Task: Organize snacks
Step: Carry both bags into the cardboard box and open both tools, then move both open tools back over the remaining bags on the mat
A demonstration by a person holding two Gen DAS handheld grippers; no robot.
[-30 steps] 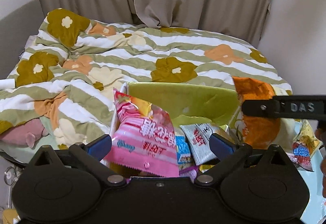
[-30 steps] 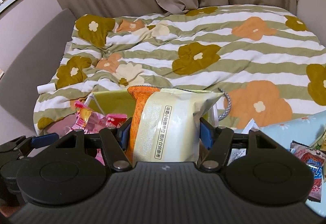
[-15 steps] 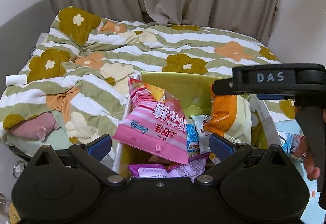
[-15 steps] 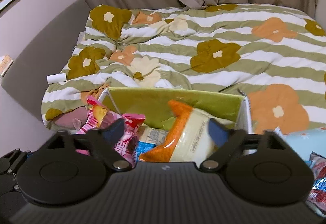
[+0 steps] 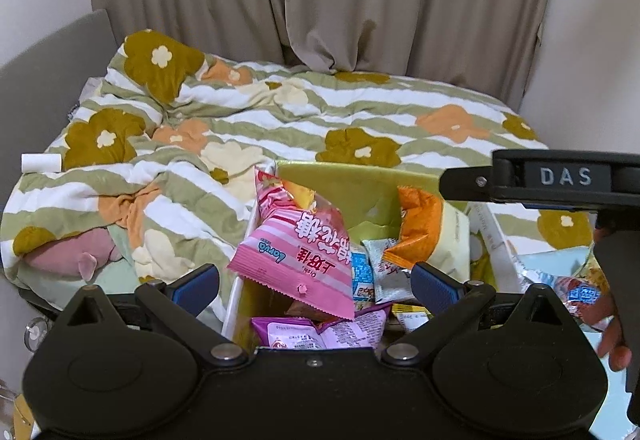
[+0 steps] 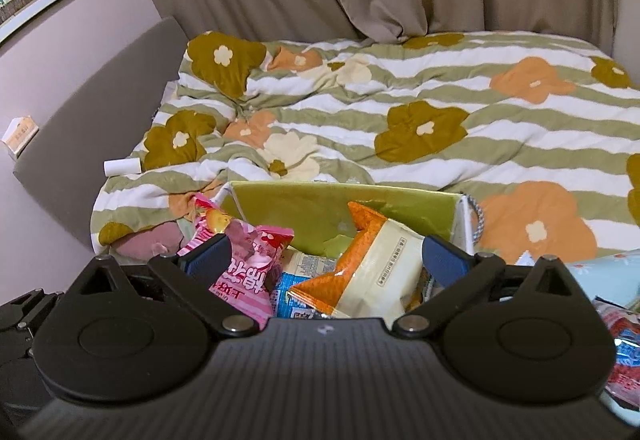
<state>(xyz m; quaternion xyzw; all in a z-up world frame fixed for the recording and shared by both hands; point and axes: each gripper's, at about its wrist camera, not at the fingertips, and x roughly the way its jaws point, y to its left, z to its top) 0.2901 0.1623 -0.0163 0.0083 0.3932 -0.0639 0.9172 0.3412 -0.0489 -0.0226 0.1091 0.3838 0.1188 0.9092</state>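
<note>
A yellow-green box (image 5: 352,184) sits at the bed's near edge, filled with snack packs; it also shows in the right wrist view (image 6: 320,208). A pink pack (image 5: 296,252) leans on the box's left side, also in the right wrist view (image 6: 248,268). The orange-and-cream pack (image 6: 372,272) lies loose in the box, also in the left wrist view (image 5: 428,236). My left gripper (image 5: 316,282) is open and empty just in front of the box. My right gripper (image 6: 326,260) is open and empty above the box, its body (image 5: 560,180) visible in the left wrist view.
A floral striped duvet (image 6: 400,112) covers the bed behind the box. More snack packs (image 5: 572,292) lie on a light blue surface to the right, also in the right wrist view (image 6: 624,344). A white roll (image 5: 40,162) lies on the bed's left edge. Curtains hang behind.
My right gripper opened and let the orange-and-cream pack drop into the box, then drew back. My left gripper stayed open and pulled back slightly.
</note>
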